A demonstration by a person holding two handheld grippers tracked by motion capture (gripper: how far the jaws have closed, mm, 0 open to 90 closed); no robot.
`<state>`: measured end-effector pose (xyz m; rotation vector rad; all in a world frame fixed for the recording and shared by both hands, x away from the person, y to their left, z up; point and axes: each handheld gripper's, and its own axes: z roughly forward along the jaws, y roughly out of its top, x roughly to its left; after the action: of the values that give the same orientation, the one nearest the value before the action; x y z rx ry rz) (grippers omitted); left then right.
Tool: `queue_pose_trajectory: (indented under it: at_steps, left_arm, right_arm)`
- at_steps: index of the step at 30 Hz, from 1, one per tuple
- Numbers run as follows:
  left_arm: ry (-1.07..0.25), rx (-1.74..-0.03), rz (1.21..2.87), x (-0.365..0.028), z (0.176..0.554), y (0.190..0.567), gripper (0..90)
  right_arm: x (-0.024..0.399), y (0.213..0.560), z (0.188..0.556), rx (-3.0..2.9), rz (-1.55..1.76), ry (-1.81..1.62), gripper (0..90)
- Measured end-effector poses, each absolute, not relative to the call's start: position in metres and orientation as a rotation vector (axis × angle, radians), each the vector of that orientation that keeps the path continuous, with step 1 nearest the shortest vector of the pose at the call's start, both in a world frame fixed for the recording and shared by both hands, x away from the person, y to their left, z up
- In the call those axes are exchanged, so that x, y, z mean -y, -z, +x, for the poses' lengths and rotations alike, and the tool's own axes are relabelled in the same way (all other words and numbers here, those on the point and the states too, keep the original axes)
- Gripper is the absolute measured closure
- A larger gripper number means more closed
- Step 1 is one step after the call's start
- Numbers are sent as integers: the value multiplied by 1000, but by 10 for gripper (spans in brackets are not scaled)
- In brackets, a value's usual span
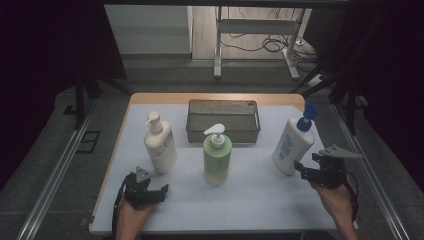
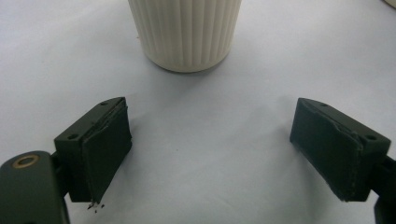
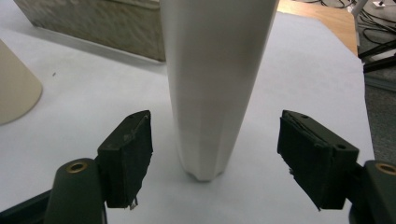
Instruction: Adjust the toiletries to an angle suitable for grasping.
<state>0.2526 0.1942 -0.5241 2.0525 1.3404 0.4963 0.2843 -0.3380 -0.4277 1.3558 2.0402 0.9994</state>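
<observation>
A white bottle with a blue cap (image 1: pixel 289 145) stands tilted at the right of the white mat. My right gripper (image 1: pixel 306 167) sits just beside its base, open. In the right gripper view the bottle (image 3: pixel 210 84) stands between the pads (image 3: pixel 130 154) with a gap on each side, touching neither of them. A cream pump bottle (image 1: pixel 160 147) stands at the left. My left gripper (image 1: pixel 150 186) rests on the mat just in front of it, open and empty. In the left gripper view (image 2: pixel 210 144) the ribbed cream bottle (image 2: pixel 184 32) is a short way beyond the jaws.
A green pump bottle (image 1: pixel 217 157) stands mid-mat between the two others. Behind it sits a metal mesh basket (image 1: pixel 223 120), also seen as the basket (image 3: pixel 93 23) behind the white bottle. The mat (image 1: pixel 250 200) covers a wooden table; metal rails run along both sides.
</observation>
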Motion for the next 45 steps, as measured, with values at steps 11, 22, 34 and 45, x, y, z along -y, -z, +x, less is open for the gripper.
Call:
queue_pose_trajectory:
  at_steps: [11, 22, 34, 45]
  left_arm:
    - [-496, -1340, 2054, -194, 253, 524, 121]
    - [-496, -1340, 2054, -194, 253, 524, 121]
    - [-495, -1339, 2054, -194, 253, 524, 121]
    - [-494, -1339, 2053, -194, 253, 524, 121]
  right_arm:
    - [327, 422, 309, -2039, 1350, -1019, 210]
    - [317, 418, 329, -2016, 1343, -999, 240]
    - [311, 419, 338, -2029, 1333, -976, 317]
    - [312, 416, 339, -2053, 1349, -977, 390]
